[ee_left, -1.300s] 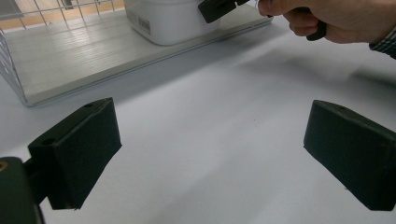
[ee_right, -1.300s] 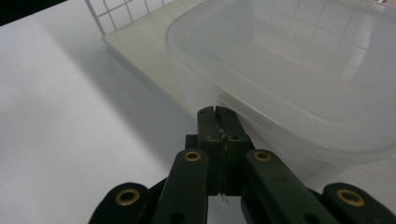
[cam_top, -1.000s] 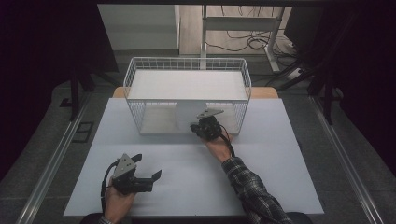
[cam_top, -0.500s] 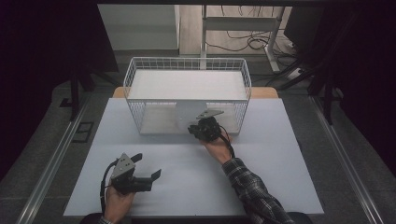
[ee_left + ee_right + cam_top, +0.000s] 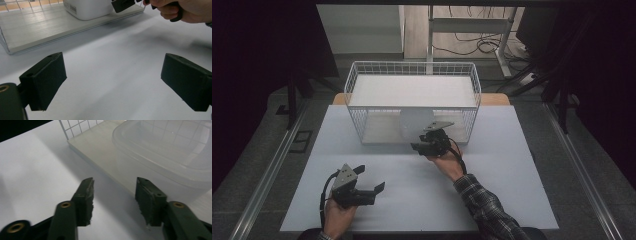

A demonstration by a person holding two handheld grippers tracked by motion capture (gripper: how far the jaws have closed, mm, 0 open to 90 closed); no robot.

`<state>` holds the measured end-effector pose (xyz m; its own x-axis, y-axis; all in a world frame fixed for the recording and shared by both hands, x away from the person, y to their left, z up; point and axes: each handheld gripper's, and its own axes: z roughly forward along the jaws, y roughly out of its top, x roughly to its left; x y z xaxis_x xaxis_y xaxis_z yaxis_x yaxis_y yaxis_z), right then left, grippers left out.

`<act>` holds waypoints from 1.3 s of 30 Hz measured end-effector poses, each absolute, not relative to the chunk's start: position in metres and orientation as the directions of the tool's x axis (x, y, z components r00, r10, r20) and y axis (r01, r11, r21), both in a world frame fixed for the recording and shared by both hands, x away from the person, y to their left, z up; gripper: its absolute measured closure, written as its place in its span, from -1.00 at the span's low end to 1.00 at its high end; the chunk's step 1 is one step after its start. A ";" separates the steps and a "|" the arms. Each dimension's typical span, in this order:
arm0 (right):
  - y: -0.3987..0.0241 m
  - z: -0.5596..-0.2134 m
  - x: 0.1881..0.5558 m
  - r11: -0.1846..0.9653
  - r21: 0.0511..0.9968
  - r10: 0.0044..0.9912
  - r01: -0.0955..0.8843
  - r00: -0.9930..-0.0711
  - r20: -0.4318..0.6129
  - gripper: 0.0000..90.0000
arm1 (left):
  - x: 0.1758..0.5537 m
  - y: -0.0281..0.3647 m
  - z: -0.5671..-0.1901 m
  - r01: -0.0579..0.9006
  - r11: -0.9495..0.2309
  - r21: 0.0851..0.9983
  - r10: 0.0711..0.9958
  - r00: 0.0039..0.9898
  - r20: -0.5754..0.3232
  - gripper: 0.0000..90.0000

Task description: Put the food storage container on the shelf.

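The wire basket (image 5: 412, 107) serves as the landmark: it stands on its side at the far middle of the white table (image 5: 512, 190), its open face toward the person and a white board (image 5: 37, 30) lining its lower wall. Well in front of the basket and off toward its left corner, the left gripper (image 5: 371, 186) rests low over the table in the person's left hand (image 5: 337, 217); in the left gripper view its jaws stand wide apart with bare table between them, holding nothing. Inside the basket, at the middle of its open face, sits a translucent plastic container (image 5: 416, 122) on the board, near the board's front edge; the left gripper view shows it (image 5: 87, 8) as a white tub with a small label on its side. Just in front of the basket's open face, right of the container, the right gripper (image 5: 424, 146) is held in the person's right hand (image 5: 447, 162), whose checked sleeve (image 5: 484, 212) runs back toward the near edge. Its jaws have just been opening and now stand partly apart; in the right gripper view the container (image 5: 165, 157) lies just beyond the fingertips (image 5: 87, 195), with nothing between the pads and no contact to be seen.
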<state>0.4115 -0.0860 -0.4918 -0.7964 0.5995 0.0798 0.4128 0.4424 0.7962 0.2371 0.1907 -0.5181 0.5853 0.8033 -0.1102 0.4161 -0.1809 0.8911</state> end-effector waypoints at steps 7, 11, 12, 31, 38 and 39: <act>-0.092 -0.492 0.404 0.439 0.799 0.595 0.411 -0.799 0.084 -0.25 | 0.238 0.191 -0.519 0.422 -0.180 0.888 0.802 0.586 -0.116 -0.88; -0.097 -0.493 0.400 0.438 0.801 0.590 0.409 -0.803 0.088 -0.35 | 0.238 0.191 -0.519 0.425 -0.177 0.888 0.799 0.589 -0.122 -0.88; -0.097 -0.492 0.399 0.436 0.798 0.591 0.415 -0.801 0.094 -0.38 | 0.238 0.191 -0.519 0.426 -0.178 0.887 0.798 0.590 -0.123 -0.88; -0.114 -0.488 0.378 0.474 0.794 0.572 0.381 -0.818 0.051 -0.70 | 0.239 0.192 -0.520 0.444 -0.174 0.879 0.794 0.592 -0.142 -0.88; -0.122 -0.485 0.371 0.463 0.800 0.566 0.381 -0.822 0.064 -0.77 | 0.239 0.192 -0.520 0.448 -0.173 0.877 0.792 0.593 -0.147 -0.88; -0.124 -0.485 0.369 0.464 0.800 0.562 0.381 -0.824 0.066 -0.79 | 0.239 0.192 -0.520 0.449 -0.173 0.877 0.791 0.594 -0.148 -0.88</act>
